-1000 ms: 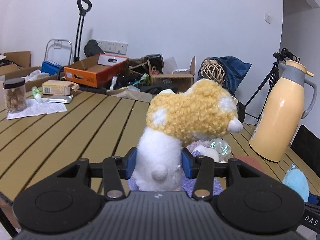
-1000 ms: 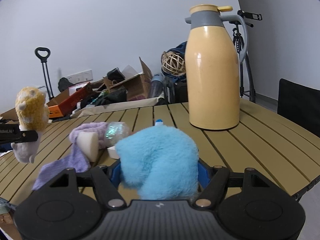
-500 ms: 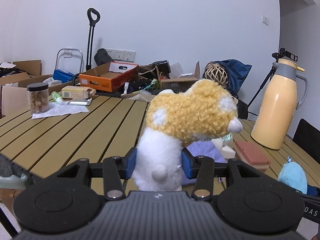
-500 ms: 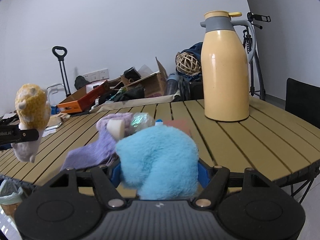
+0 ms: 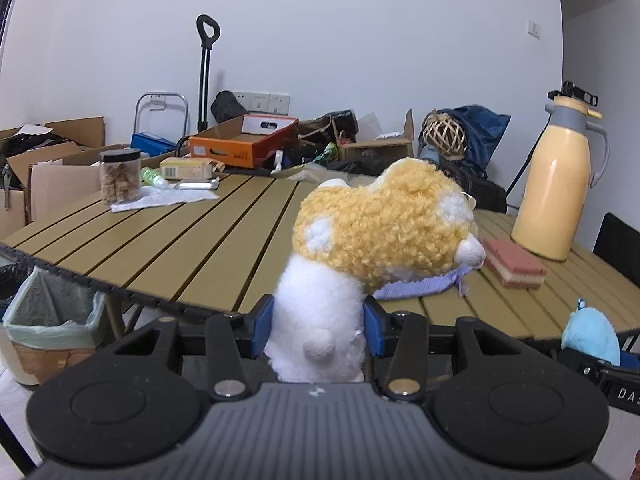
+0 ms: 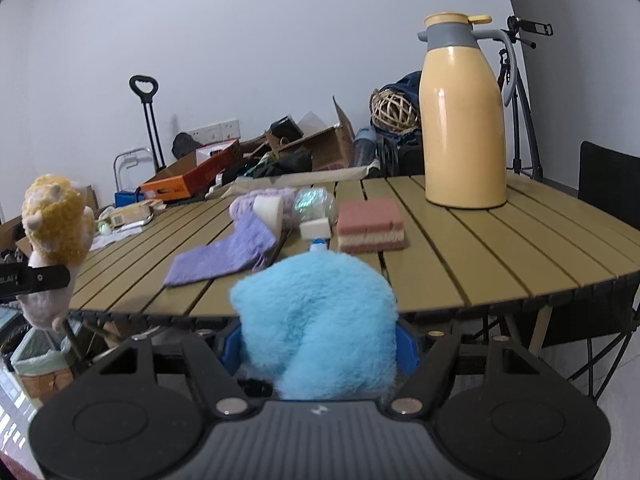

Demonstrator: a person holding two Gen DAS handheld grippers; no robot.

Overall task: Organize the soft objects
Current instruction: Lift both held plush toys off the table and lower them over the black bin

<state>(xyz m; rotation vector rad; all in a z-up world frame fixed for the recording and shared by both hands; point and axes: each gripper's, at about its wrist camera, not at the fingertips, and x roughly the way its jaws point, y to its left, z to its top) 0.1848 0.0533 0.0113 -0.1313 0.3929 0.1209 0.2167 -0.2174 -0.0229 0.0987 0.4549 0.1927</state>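
My left gripper [image 5: 318, 330] is shut on the white body of a yellow and white plush toy [image 5: 384, 232], held off the near edge of the slatted table [image 5: 180, 248]. The same toy [image 6: 54, 220] shows at the left of the right wrist view. My right gripper [image 6: 318, 344] is shut on a fluffy light blue plush [image 6: 316, 316], also in front of the table edge; that blue plush [image 5: 590, 334] appears low right in the left wrist view. On the table lie a purple sock [image 6: 228, 254], a pink sponge [image 6: 370, 226] and white foam pieces [image 6: 270, 208].
A tall yellow thermos jug [image 6: 462, 120] stands at the table's right. A jar [image 5: 120, 176] and a paper towel sit at the far left corner. A lined bin [image 5: 48, 320] stands on the floor below the left edge. Boxes and clutter line the wall; a dark chair [image 6: 608, 184] is at right.
Both grippers have pulled back from over the table to beyond its near edge, each still holding its toy. The table's front edge and the bin have come into view.
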